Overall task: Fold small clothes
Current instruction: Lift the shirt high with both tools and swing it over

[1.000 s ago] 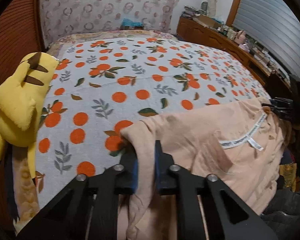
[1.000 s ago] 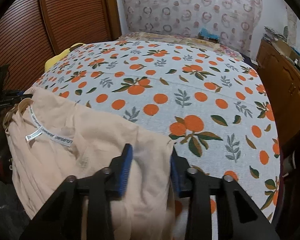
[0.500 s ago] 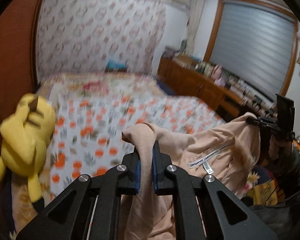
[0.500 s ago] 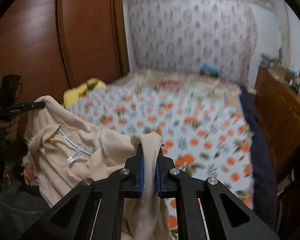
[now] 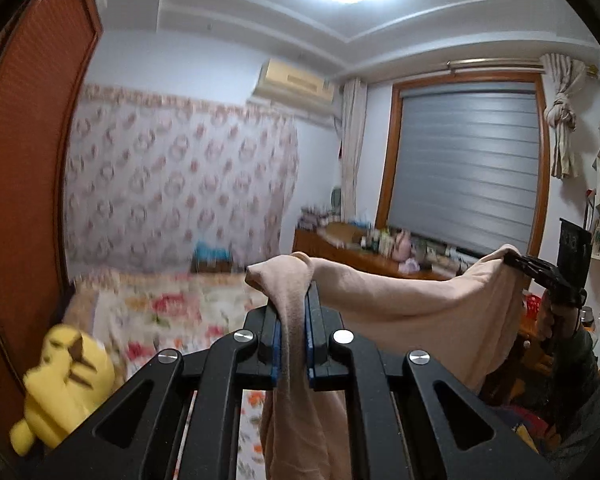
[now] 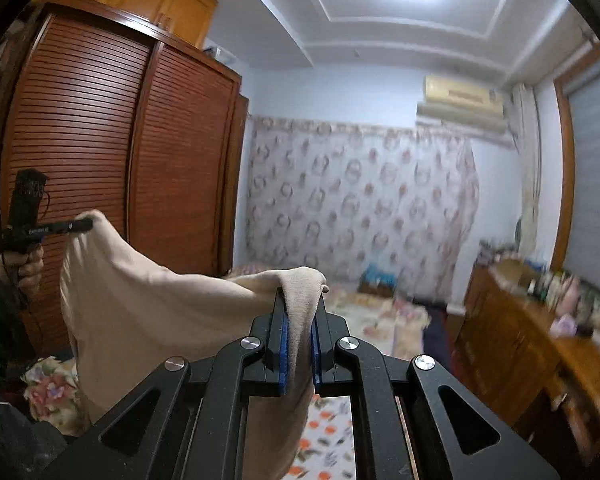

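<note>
A peach-coloured garment [image 5: 400, 296] hangs in the air, stretched between both grippers. My left gripper [image 5: 291, 300] is shut on one top corner, with cloth bunched over its blue pads and trailing down. In the same view the right gripper [image 5: 520, 262] grips the other corner at the far right. In the right wrist view my right gripper [image 6: 300, 304] is shut on its corner of the garment [image 6: 148, 304], and the left gripper [image 6: 86, 224] pinches the far corner at the left, held by a hand [image 6: 30, 268]. The garment's lower part is hidden behind the gripper bodies.
Below lies the bed [image 6: 328, 436] with an orange-print sheet. A yellow plush toy [image 5: 66, 384] sits at its left edge beside a brown slatted wardrobe [image 6: 100, 168]. A wooden dresser [image 6: 540, 344] crowded with small items runs along the right, under a shuttered window [image 5: 464, 176].
Both grippers rose well above the bed and tilted up to near level, lifting the garment off the sheet. The right gripper's jaws closed on its corner of the cloth.
</note>
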